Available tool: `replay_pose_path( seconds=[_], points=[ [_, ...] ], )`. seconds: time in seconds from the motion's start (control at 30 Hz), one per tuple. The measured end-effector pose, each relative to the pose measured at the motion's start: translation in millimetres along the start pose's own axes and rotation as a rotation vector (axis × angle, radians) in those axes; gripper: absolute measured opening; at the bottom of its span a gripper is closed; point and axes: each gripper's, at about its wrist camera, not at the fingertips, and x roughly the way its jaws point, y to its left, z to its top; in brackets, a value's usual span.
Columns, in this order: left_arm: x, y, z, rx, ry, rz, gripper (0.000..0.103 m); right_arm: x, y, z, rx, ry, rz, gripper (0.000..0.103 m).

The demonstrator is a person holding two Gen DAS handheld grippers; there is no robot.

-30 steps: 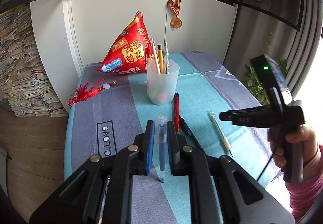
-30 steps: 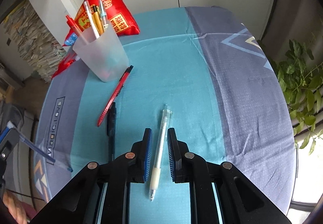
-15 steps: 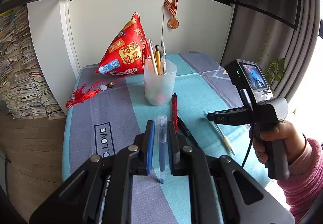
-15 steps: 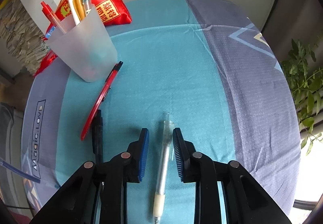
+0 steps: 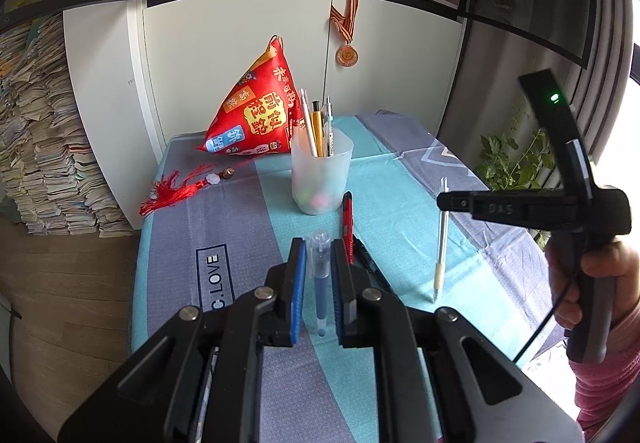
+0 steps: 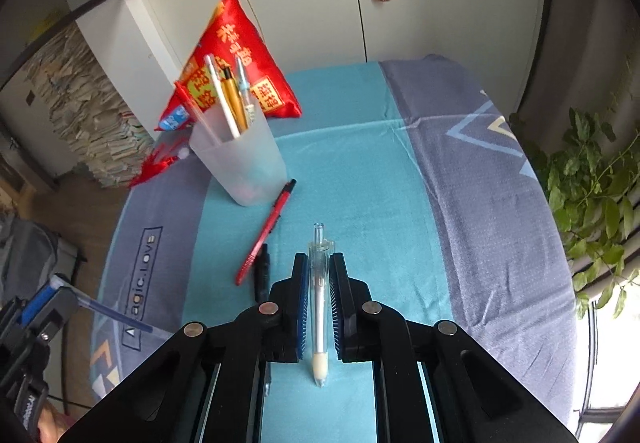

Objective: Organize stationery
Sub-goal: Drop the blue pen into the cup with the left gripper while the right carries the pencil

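My left gripper (image 5: 319, 245) is shut on a blue pen (image 5: 321, 283) and holds it above the cloth-covered table (image 5: 192, 227). My right gripper (image 6: 319, 259) is shut on a clear pen with a cream grip (image 6: 319, 303), lifted off the cloth. From the left wrist view that clear pen (image 5: 441, 243) hangs tip down under the right gripper (image 5: 443, 200). A frosted cup (image 5: 321, 175) with several pens stands at the table's middle. Beside it a red pen (image 5: 347, 219) and a black pen (image 5: 370, 259) lie on the cloth.
A red pyramid pouch (image 5: 256, 115) with a red tassel (image 5: 180, 189) sits behind the cup by the white cabinet. Stacked papers (image 5: 44, 147) stand off the table's left edge. A green plant (image 6: 592, 195) grows past the right edge. A hand in a pink sleeve (image 5: 600, 383) holds the right gripper.
The right gripper's jaws shut on the clear pen and raised it off the cloth, turning it tip down. The left gripper kept hold of the blue pen.
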Motion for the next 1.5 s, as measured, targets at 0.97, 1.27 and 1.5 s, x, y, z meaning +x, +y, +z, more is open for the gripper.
replay_pose_path(
  seconds=[0.97, 1.27, 1.5],
  points=[
    [17.8, -15.7, 139.8, 0.043, -0.185, 0.057, 0.01, -59.8, 3.3, 25.8, -0.025, -0.174, 0.037, 0.011],
    [82.6, -16.0, 139.7, 0.043, -0.121, 0.105, 0.01, -60.3, -2.5, 25.3, -0.035, -0.175, 0.034, 0.011],
    [106.6, -12.9, 128.0, 0.058, -0.087, 0.077, 0.01, -62.2, -2.4, 28.7, -0.039, -0.19, 0.042, 0.011]
  ],
)
